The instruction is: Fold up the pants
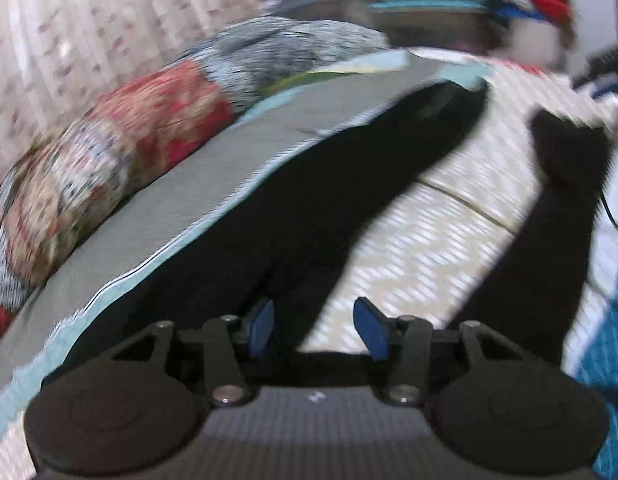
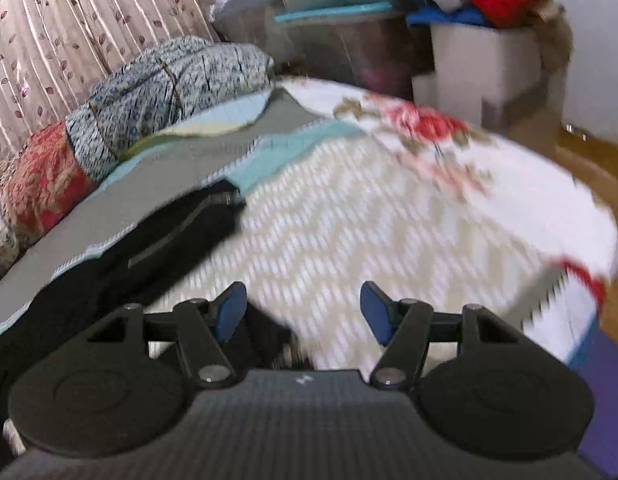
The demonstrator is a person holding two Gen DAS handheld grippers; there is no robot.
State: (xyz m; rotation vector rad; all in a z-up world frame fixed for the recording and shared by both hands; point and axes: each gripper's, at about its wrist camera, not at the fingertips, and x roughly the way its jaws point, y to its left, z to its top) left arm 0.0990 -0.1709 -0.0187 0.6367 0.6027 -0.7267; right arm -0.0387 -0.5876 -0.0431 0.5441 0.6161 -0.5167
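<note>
Black fabric pants (image 1: pixel 309 200): spread on white zigzag-patterned bedspread (image 1: pixel 421 256), centre frame, legs apart. Left gripper (image 1: pixel 315 330): blue-padded, wide, empty, over near pant leg. Right gripper (image 2: pixel 303 314): wide, empty.

text: none legible | left wrist view: small white mark on the left gripper (image 1: pixel 319 328) body, behind the jaws, too blurred to read | right wrist view: same kind of white mark on the right gripper (image 2: pixel 305 312) body, behind the jaws, unreadable
</note>
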